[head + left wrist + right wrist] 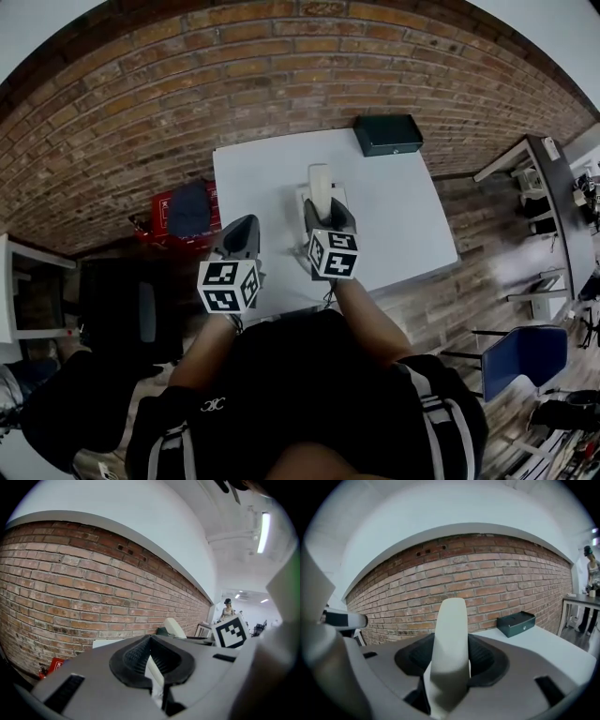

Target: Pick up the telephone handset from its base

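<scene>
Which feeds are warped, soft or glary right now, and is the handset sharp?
Head view: heavy fisheye, the brick wall bows, but the table is evenly lit. Right gripper view: the handset sits close to the lens and looks soft, shaded low down; the dark box beyond is crisp. Left gripper view: the ceiling light glares at upper right.

The head view looks steeply down from above the person onto the white rectangular surface beside the red brick wall. Gripper views sit close behind the left tongs and right tongs, facing that shared wall nearly level.
</scene>
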The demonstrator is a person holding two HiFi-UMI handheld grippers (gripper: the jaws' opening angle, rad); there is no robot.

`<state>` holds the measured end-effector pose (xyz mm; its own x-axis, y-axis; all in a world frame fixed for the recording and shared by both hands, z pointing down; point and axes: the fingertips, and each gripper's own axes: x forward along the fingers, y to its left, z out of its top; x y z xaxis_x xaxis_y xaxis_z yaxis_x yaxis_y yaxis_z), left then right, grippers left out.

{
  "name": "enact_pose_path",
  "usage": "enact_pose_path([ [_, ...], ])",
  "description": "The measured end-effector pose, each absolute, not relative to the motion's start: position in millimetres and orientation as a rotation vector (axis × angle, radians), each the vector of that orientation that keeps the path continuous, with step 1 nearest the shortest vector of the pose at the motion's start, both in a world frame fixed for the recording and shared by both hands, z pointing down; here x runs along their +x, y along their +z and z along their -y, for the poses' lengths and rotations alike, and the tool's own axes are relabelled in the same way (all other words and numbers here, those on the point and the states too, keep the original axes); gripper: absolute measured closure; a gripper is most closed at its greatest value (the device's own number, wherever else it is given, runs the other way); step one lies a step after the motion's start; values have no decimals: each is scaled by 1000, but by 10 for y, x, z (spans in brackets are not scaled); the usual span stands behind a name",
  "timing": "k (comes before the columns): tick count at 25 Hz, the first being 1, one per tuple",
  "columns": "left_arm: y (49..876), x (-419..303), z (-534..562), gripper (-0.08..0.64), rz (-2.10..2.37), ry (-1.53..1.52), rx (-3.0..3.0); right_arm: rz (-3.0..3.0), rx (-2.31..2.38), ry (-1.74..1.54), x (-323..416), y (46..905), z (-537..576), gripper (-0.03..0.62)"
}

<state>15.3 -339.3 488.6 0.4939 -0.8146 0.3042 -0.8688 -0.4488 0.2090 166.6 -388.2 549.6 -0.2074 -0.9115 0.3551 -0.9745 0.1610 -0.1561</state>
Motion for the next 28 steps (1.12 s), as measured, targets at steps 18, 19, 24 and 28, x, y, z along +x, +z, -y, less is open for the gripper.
enact_pose_path([
  [18,4539,142,3298,558,1479,99,2483,2421,2088,182,1936,4377,3256,390],
  [19,4543,149,3286,558,1475,106,2487,2421,2095,189,1946,4373,3241,390],
  [24,4564,162,3252,558,1467,131,2488,2414,2118,186,1969,4333,3224,390],
  [28,4519,158,3212,558,1476,120,2508,2415,2119,167,1953,4312,3208,390],
])
